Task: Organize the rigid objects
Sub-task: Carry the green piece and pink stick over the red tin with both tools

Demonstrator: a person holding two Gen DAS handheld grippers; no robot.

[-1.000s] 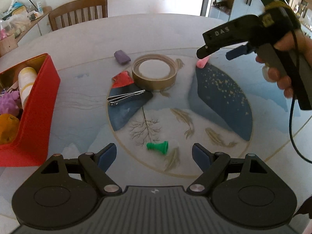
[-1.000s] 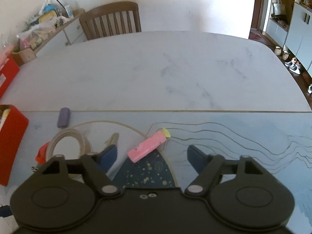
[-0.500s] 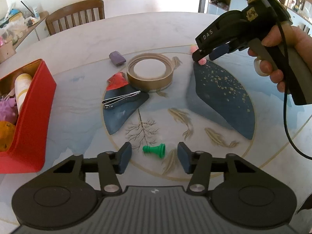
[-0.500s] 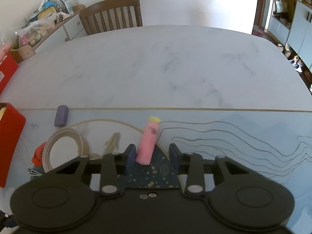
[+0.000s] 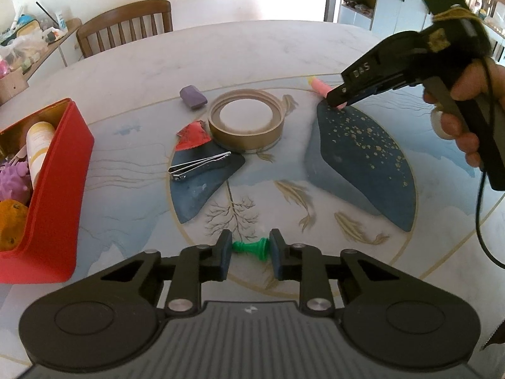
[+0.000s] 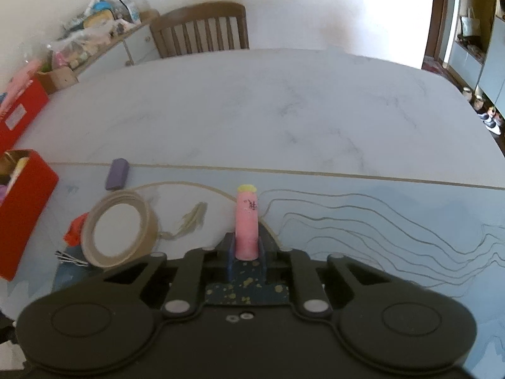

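Observation:
My left gripper is shut on a small green chess pawn lying on the table's painted centre. My right gripper is shut on the near end of a pink cylinder with a yellow tip; it also shows in the left wrist view sticking out past the right gripper. A red box with toys inside stands at the left.
A tape ring, a purple eraser, a red wrapper and a metal nail clipper lie mid-table. A wooden chair stands at the far side. A cluttered sideboard is far left.
Both grippers closed from wide open: the left on the green pawn, the right on the pink cylinder, which turned from slanted to pointing straight ahead.

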